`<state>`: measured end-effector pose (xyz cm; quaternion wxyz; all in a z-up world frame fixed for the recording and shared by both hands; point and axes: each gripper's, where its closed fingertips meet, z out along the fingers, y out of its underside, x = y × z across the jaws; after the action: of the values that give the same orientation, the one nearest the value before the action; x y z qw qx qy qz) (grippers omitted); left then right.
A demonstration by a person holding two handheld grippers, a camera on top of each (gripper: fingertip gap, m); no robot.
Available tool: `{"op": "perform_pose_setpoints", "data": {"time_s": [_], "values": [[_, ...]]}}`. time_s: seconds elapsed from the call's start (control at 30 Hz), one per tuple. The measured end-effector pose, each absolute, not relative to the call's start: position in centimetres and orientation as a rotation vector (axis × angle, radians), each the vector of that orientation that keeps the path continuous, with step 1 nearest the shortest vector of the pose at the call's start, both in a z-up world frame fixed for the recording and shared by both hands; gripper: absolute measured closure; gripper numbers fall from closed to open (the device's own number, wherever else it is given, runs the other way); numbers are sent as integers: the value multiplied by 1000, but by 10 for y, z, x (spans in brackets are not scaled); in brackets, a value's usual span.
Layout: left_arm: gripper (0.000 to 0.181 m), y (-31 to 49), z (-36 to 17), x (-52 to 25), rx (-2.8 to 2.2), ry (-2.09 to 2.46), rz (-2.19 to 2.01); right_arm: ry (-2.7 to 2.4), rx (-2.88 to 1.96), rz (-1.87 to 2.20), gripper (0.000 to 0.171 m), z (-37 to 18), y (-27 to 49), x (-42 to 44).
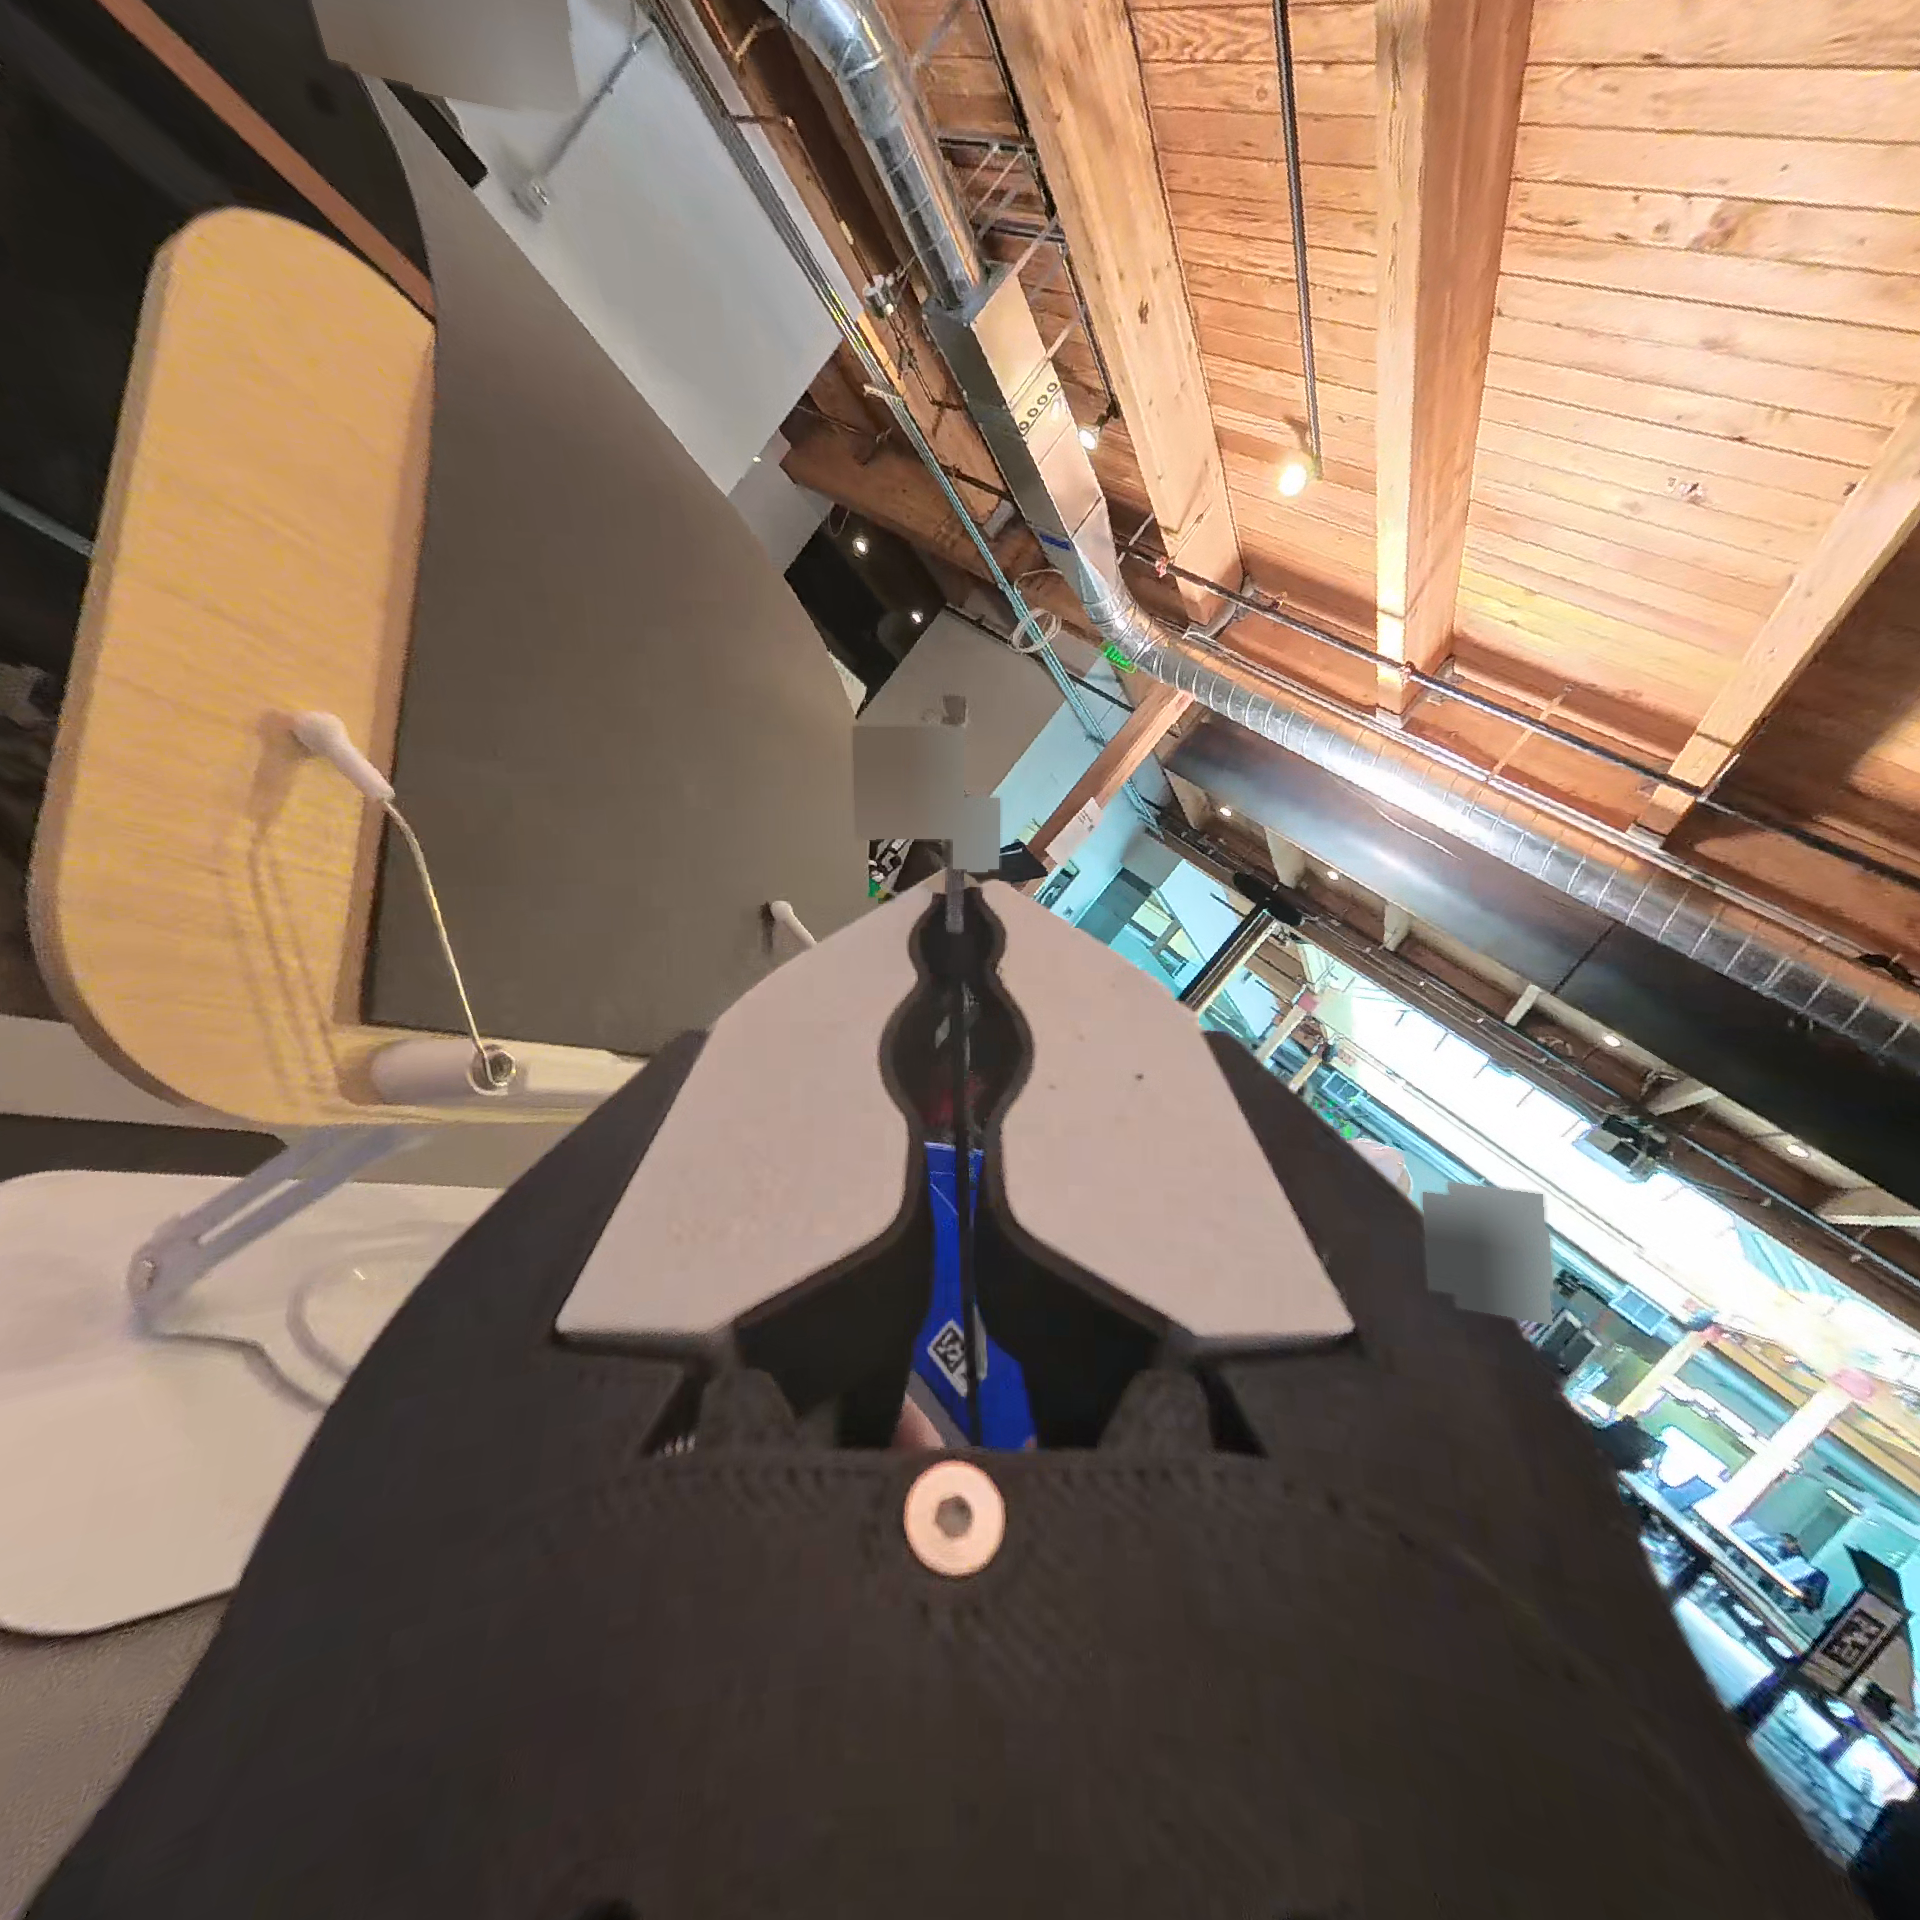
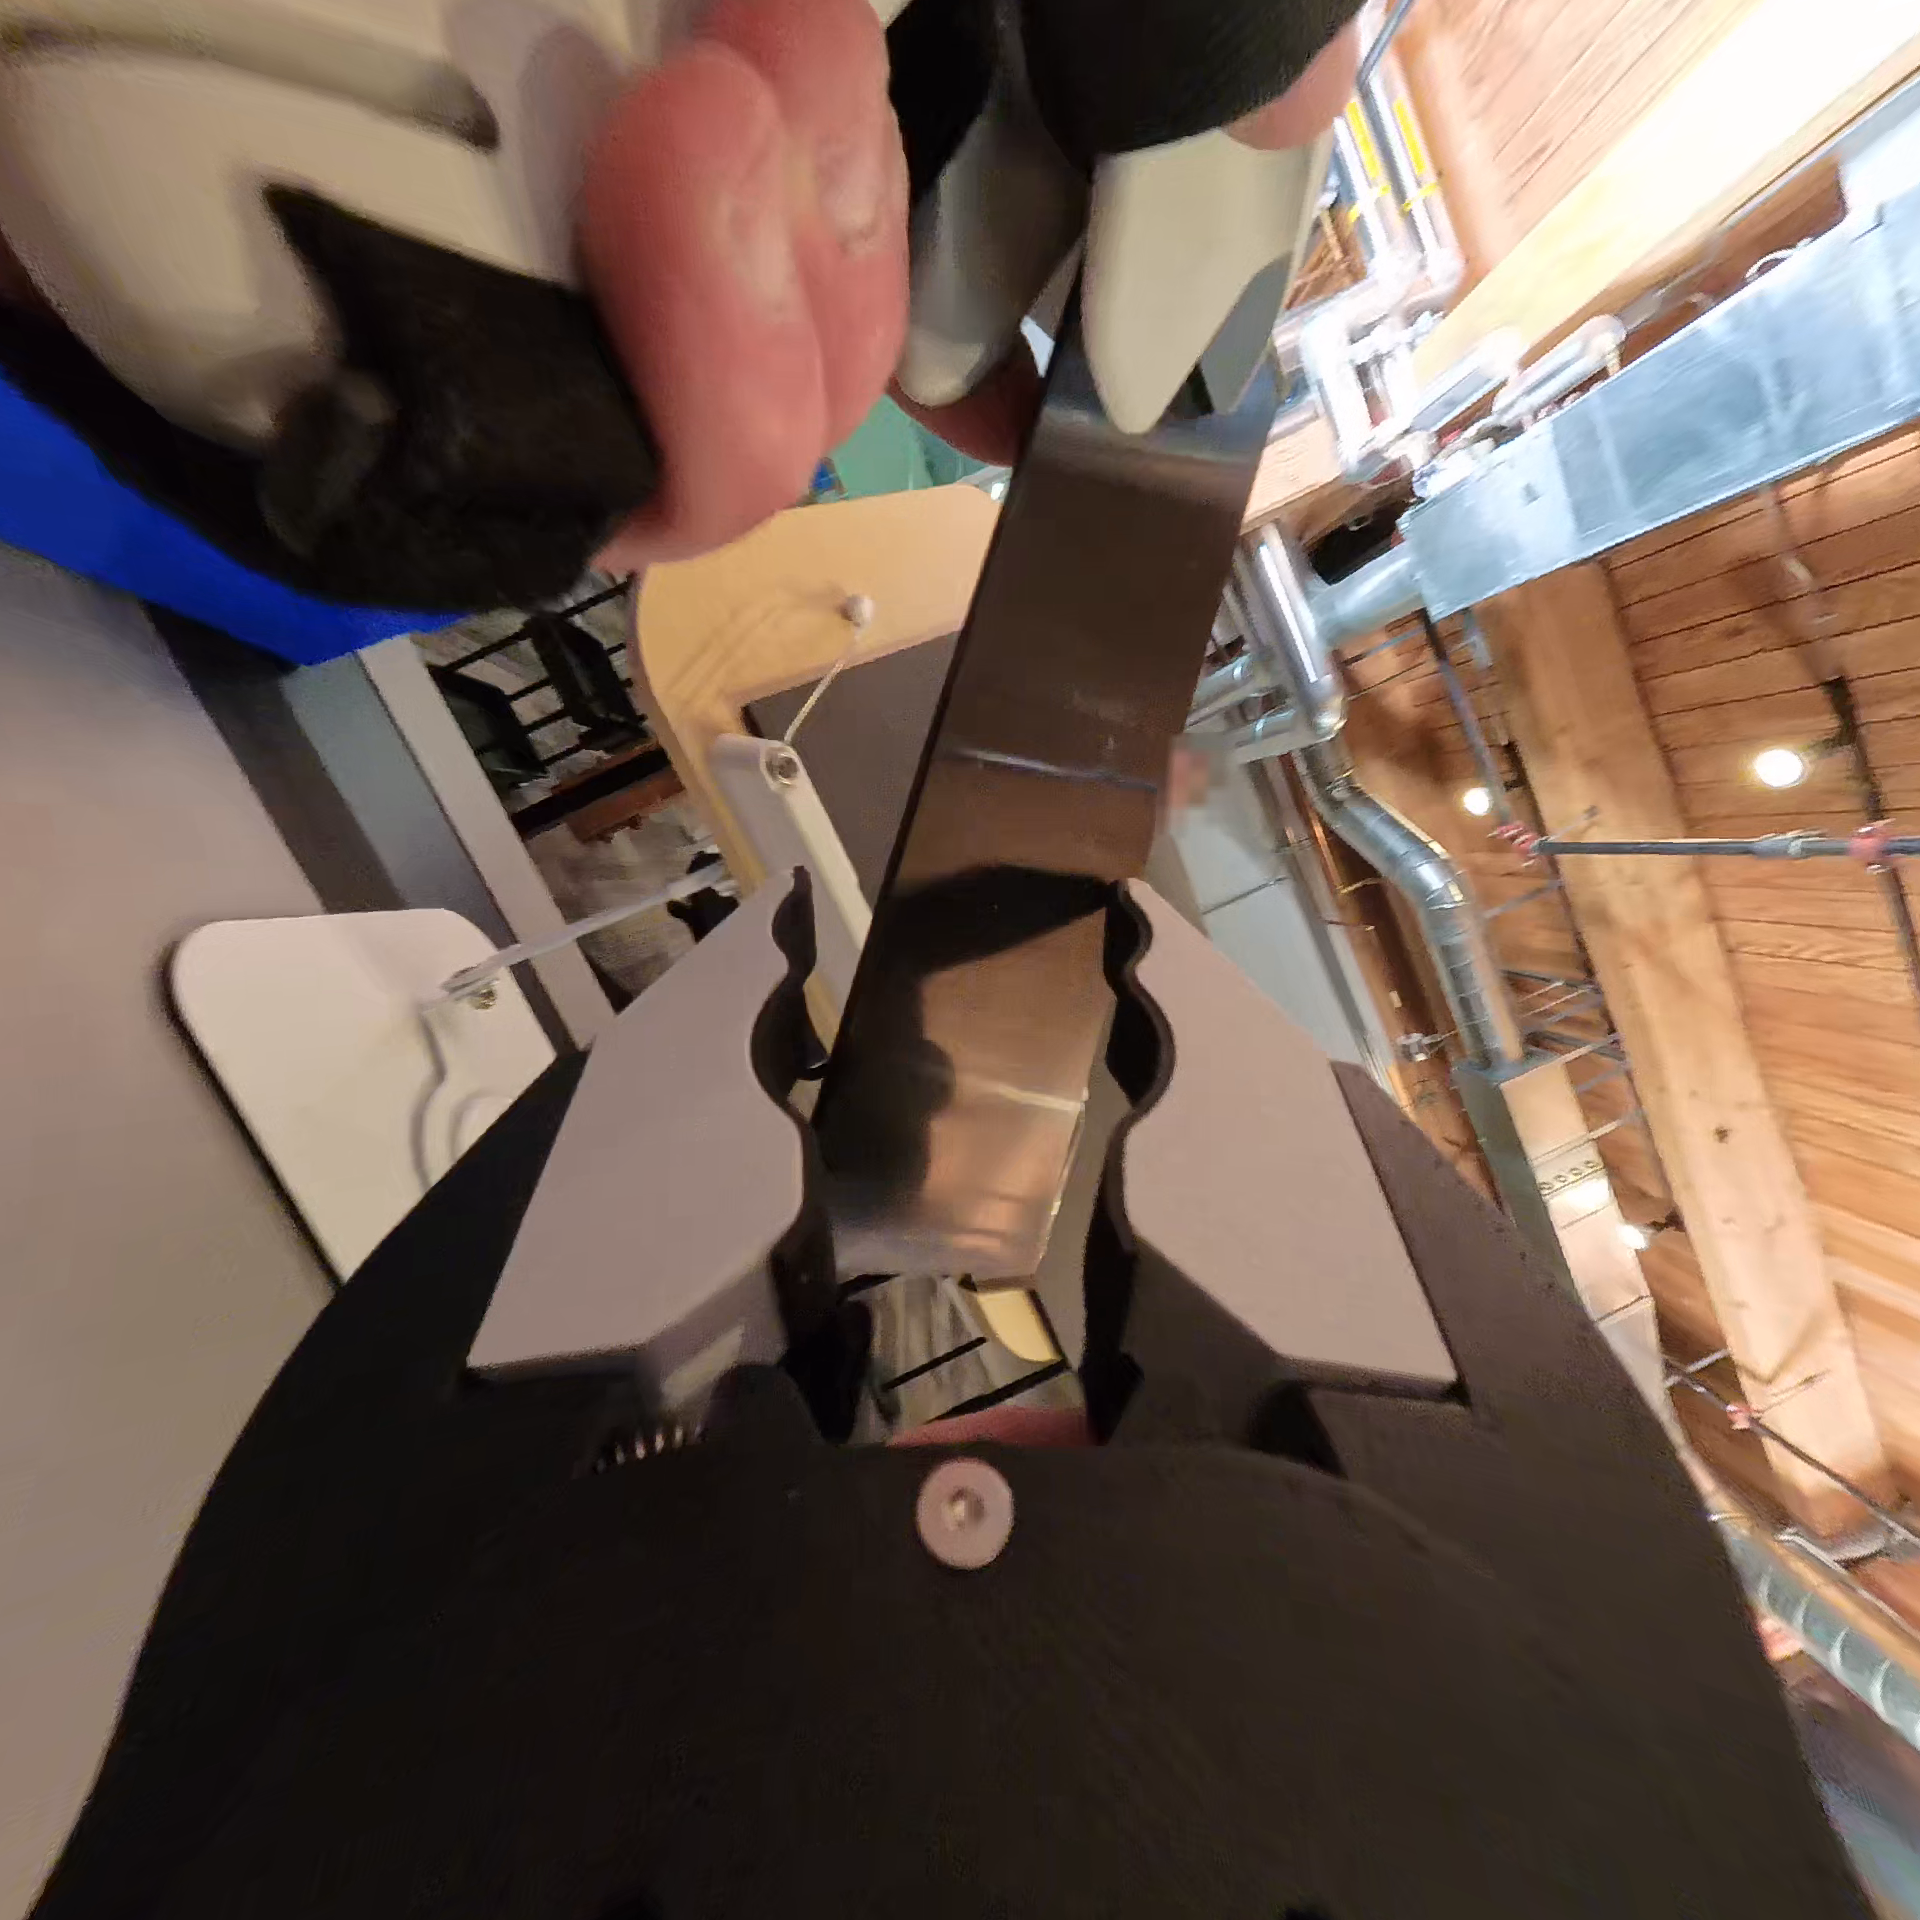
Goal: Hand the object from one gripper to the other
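We find the left gripper (image 1: 954, 914) pressed together on the thin edge of a flat, dark, glossy strip (image 2: 1049, 748), the object being handed over; in the left wrist view only that edge shows between the grey fingers (image 1: 790, 1122). The right gripper (image 2: 961, 899) stands spread, its jaws on either side of the strip's near end; we cannot tell whether they touch it. In the right wrist view a hand (image 2: 748, 260) grips the left gripper at the strip's far end. Behind, we note a pale wooden panel (image 1: 239, 623) and a timber ceiling (image 1: 1558, 312).
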<state>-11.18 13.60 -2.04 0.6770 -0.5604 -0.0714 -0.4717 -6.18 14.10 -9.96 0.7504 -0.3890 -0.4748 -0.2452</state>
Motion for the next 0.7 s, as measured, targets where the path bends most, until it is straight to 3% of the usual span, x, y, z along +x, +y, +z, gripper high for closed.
{"op": "perform_pose_setpoints", "data": {"time_s": [0.13,0.23,0.5,0.7], "values": [[178,137,-22,-112,-1264,-181,-1073,-992,-772,-561,148,-85,142,-49],[163,139,-24,-109,-1285,-154,-1060,-991,-775,-543,170,-79,146,-40],[123,129,-10,-90,-1235,54,-946,-973,-1053,6,171,-73,172,-11],[117,129,-12,-78,-1220,224,-941,-1014,-1057,806,171,-57,135,-13]]}}
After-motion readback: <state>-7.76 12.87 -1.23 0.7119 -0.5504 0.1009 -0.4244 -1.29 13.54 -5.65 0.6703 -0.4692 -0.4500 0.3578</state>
